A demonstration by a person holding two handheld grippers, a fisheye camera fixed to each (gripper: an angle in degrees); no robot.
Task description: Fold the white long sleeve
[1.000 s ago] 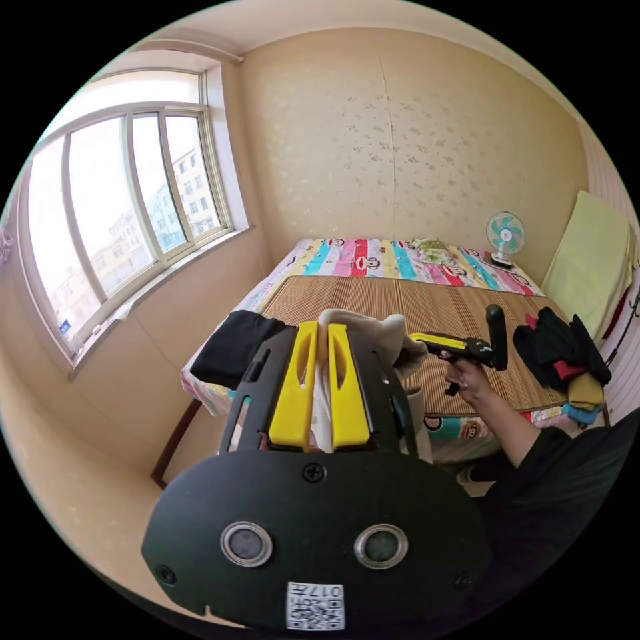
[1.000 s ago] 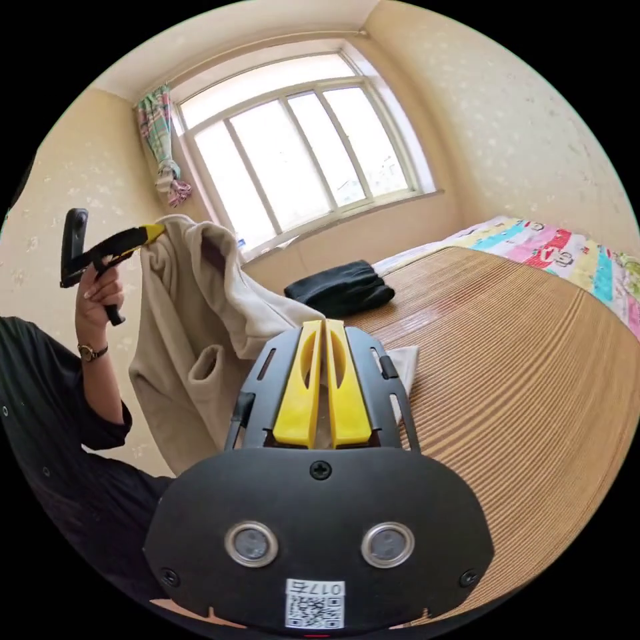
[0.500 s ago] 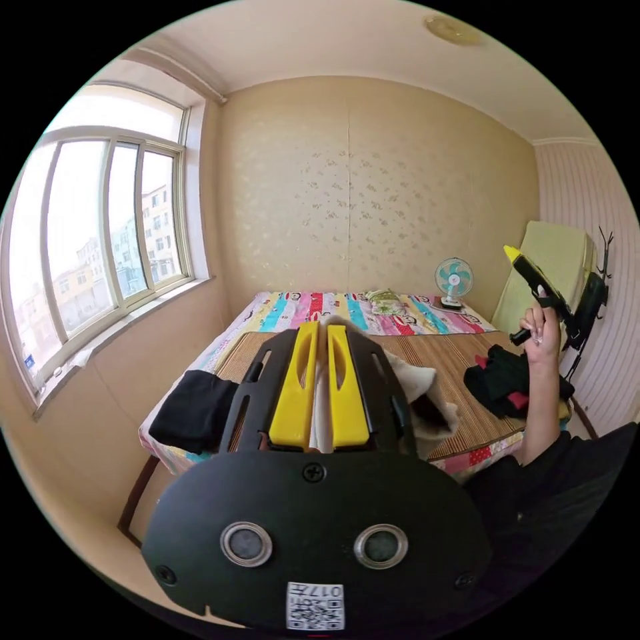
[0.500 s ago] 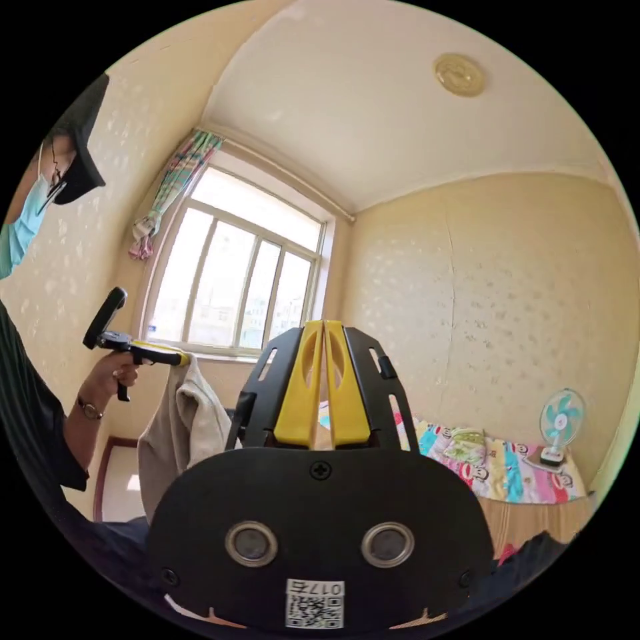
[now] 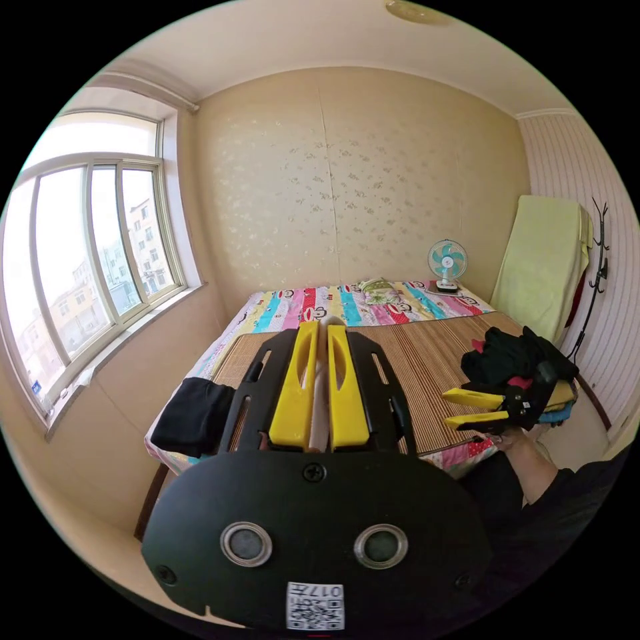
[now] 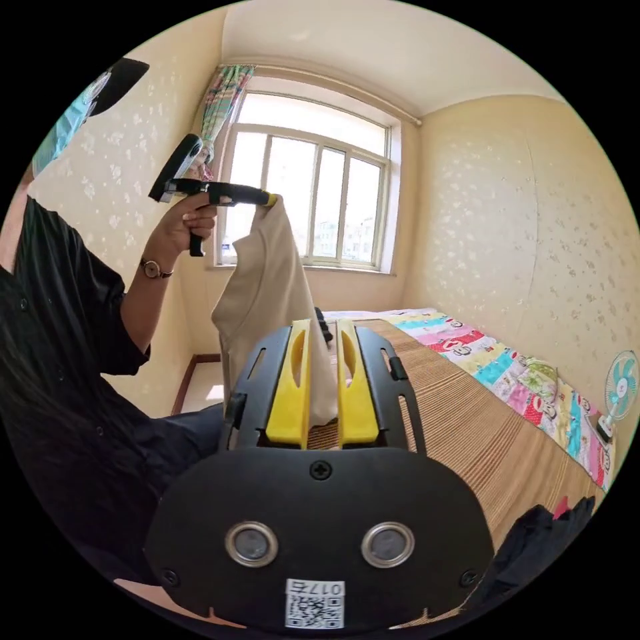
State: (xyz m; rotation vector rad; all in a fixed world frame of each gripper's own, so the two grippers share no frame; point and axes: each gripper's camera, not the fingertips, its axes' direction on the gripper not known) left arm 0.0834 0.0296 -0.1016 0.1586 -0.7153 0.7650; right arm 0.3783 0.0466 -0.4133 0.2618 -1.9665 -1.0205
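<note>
The white long sleeve (image 6: 267, 293) hangs in the air beside the bed, pinched at its top edge by my left gripper (image 6: 271, 198), which a raised hand holds. In the left gripper view that gripper (image 5: 321, 328) is shut, with a strip of the white cloth (image 5: 321, 400) between its yellow jaws. My right gripper (image 5: 445, 408) is lower, at the bed's near edge, its jaws open and holding nothing. In the right gripper view, the right gripper (image 6: 323, 328) has its jaws parted, and the garment's lower end hangs just beyond them.
A bamboo mat (image 5: 427, 353) covers the bed. A folded black garment (image 5: 193, 413) lies at its left corner and a pile of dark clothes (image 5: 517, 360) at its right edge. A small fan (image 5: 447, 261) stands at the far end. The window (image 5: 87, 267) is on the left.
The left gripper has lifted the garment off the bed, and it now hangs free. The right gripper rose away from the cloth, came back down and opened its jaws.
</note>
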